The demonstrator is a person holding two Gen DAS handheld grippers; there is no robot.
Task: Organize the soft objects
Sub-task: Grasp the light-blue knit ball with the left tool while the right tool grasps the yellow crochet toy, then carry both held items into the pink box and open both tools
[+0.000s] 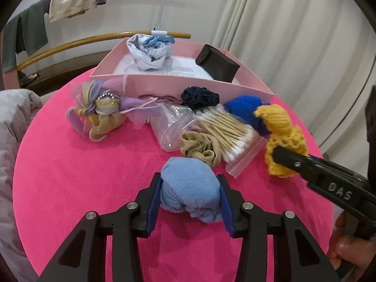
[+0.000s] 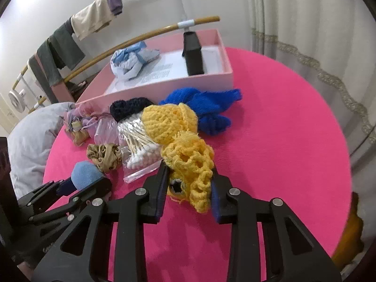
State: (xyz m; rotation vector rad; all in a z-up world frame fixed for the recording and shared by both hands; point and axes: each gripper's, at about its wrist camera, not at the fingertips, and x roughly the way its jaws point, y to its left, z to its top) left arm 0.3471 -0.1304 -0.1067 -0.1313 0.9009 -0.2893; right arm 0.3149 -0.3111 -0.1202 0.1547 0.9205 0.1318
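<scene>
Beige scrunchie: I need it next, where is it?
In the left wrist view the beige scrunchie lies mid-table on the pink cloth, touching the cotton swab bag, just beyond the light blue fleece.

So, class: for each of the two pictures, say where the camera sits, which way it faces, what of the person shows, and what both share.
Left wrist: sits on the left gripper, facing the pink box; its fingers clamp a light blue plush; a hand shows lower right.
Right wrist: sits on the right gripper, facing the same box; it grips a yellow knit.
Shared: cotton swabs, beige scrunchie, each other's gripper.
</scene>
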